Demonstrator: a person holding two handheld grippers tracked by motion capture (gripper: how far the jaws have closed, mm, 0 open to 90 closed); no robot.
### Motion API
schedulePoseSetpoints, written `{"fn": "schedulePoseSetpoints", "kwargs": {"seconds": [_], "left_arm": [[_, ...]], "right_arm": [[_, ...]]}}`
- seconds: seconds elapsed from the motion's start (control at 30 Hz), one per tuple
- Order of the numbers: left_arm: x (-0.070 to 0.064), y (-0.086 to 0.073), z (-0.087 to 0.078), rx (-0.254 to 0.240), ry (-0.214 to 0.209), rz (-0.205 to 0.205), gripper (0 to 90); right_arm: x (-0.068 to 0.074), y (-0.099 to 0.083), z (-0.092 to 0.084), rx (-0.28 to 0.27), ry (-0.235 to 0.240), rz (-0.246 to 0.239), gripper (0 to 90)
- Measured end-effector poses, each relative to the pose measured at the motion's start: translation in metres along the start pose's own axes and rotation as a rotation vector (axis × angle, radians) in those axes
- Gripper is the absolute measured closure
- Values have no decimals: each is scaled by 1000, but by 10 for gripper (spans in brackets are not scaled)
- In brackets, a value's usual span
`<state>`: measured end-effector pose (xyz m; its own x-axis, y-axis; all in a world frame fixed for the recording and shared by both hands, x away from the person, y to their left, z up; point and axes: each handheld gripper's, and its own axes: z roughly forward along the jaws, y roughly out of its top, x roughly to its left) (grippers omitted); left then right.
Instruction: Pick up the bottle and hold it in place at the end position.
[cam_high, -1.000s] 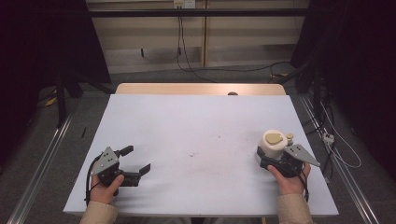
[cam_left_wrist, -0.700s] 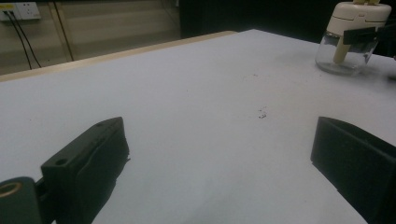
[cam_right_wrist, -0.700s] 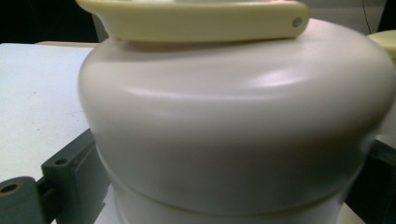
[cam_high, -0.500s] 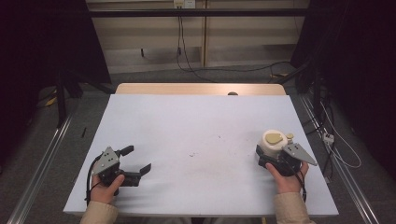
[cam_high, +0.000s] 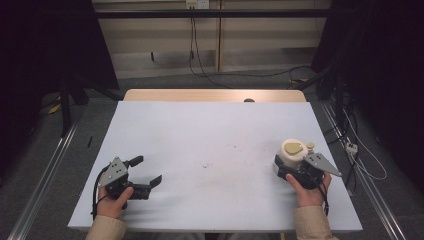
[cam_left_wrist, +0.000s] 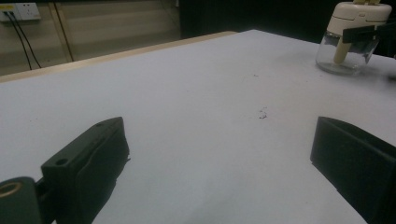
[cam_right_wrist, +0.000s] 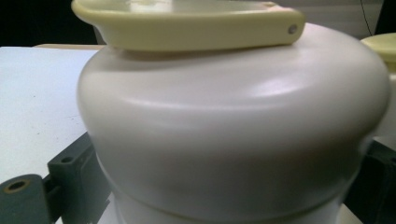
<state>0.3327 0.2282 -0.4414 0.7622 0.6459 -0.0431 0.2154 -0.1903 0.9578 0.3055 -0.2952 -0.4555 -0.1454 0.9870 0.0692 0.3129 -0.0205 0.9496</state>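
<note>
The jar, a clear glass body under a large cream cap with a pale yellow flip lid, is held upright at the near right of the white table, close to its right edge, between the jaws of the right gripper. Largest first: the table top is noted as bare apart from a few dark specks near its middle. Compared with the high view one second ago, the jar and right gripper are recorded slightly nearer the table's near edge and a little to the right; the shift is small, and the jar remains vertical. This is judged to mean the grasp has been secured and the jar is only beginning to be repositioned or steadied, with no opening yet attempted. In the right gripper view the cap is seen pressed close between both dark jaws, so that gripper is taken as clamped on the jar. The left gripper rests at the near left of the table, well apart from the jar, unchanged in place, its jaws spread wide with nothing between them. Contents: through the glass in the left gripper view a pale stick-like part is seen inside, possibly a spoon or dispenser stem; no fill can be made out.
</note>
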Motion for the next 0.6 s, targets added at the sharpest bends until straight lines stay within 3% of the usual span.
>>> {"fn": "schedulePoseSetpoints", "kwargs": {"seconds": [0.6], "left_arm": [[1, 0, -2, -9, 3, -3, 34]], "right_arm": [[9, 9, 1, -46, 57, -23, 62]]}}
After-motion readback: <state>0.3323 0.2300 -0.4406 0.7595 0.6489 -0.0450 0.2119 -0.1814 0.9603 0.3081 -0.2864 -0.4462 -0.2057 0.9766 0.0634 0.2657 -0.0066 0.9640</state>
